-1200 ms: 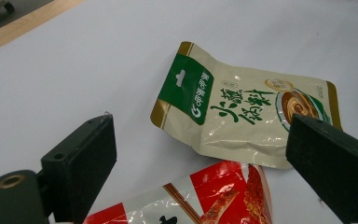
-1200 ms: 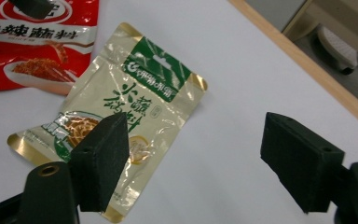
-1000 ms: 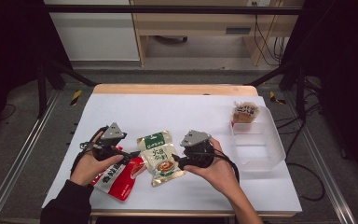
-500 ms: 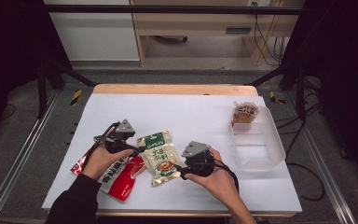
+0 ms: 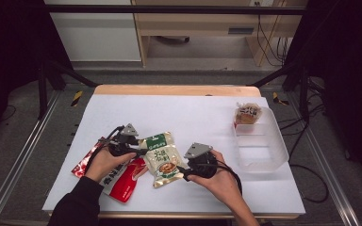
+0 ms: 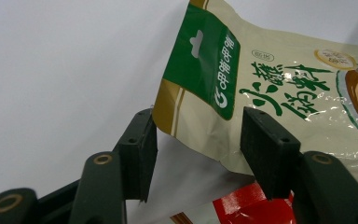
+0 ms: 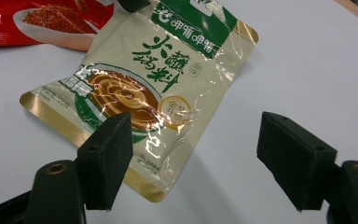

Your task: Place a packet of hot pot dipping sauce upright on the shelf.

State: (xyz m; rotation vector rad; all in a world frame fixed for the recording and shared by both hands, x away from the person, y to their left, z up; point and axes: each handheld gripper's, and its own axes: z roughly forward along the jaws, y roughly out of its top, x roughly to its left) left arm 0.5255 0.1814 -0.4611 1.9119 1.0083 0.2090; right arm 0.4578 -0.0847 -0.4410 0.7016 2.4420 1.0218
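Observation:
A cream sauce pouch (image 5: 162, 157) with a green header and green lettering lies in the middle of the white table (image 5: 193, 113). My left gripper (image 5: 140, 151) is at its top left corner. In the left gripper view that corner (image 6: 205, 93) stands between the jaws of the left gripper (image 6: 200, 140), which have just been closing and are still open. My right gripper (image 5: 181, 173) is at the pouch's lower right. In the right gripper view the right gripper (image 7: 196, 140) has closed a little and stays open, wide apart, with the pouch's bottom edge (image 7: 144, 182) by one pad.
A red pouch (image 5: 122, 179) lies under the person's left hand, partly beneath the cream pouch. At the right a clear plastic tub (image 5: 259, 146) has a wrapped bun (image 5: 247, 114) at its far end. The table's wooden far edge (image 5: 174, 89) borders bare white surface.
The left hand has moved right, up to the pouch's top corner, and its jaws have narrowed. The right hand has dropped toward the pouch's lower right corner. The pouch has stayed put.

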